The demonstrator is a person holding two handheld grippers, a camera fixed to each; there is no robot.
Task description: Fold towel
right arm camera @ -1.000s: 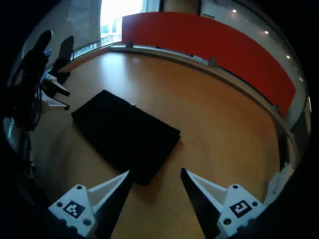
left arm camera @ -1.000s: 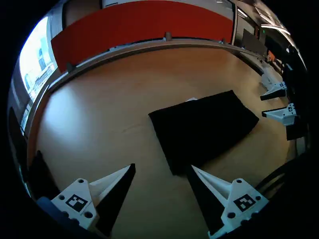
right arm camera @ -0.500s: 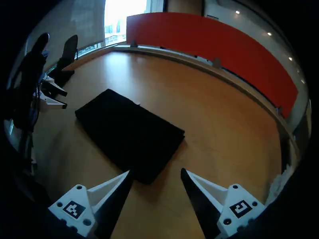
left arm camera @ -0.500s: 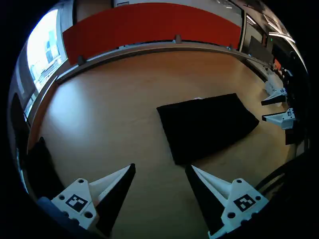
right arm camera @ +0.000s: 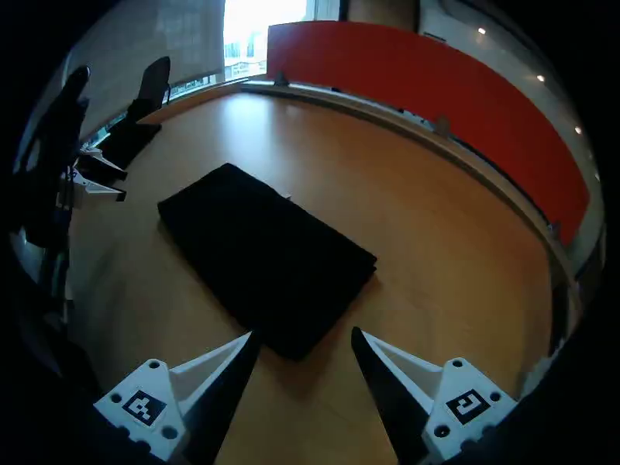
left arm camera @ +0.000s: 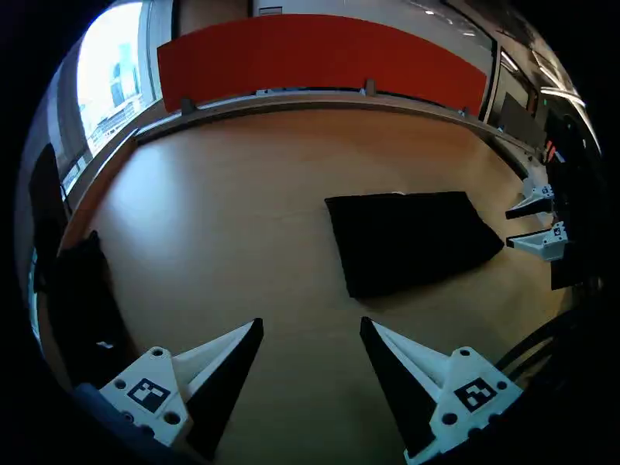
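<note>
in the left gripper view the left gripper (left arm camera: 310, 322) is released, jaws spread and empty, with the folded black towel (left arm camera: 411, 240) flat on the table (left arm camera: 225, 209) ahead and right of the jaws; in the right gripper view the right gripper (right arm camera: 302, 333) is likewise released, the towel's (right arm camera: 267, 256) near corner seen between the jaw tips.

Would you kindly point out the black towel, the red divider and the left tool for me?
black towel (right arm camera: 267, 260): right gripper view, the middle of its top face.
red divider (left arm camera: 325, 50): left gripper view, the middle of its panel.
left tool (left arm camera: 311, 321): left gripper view, midway between its open fingertips.
</note>
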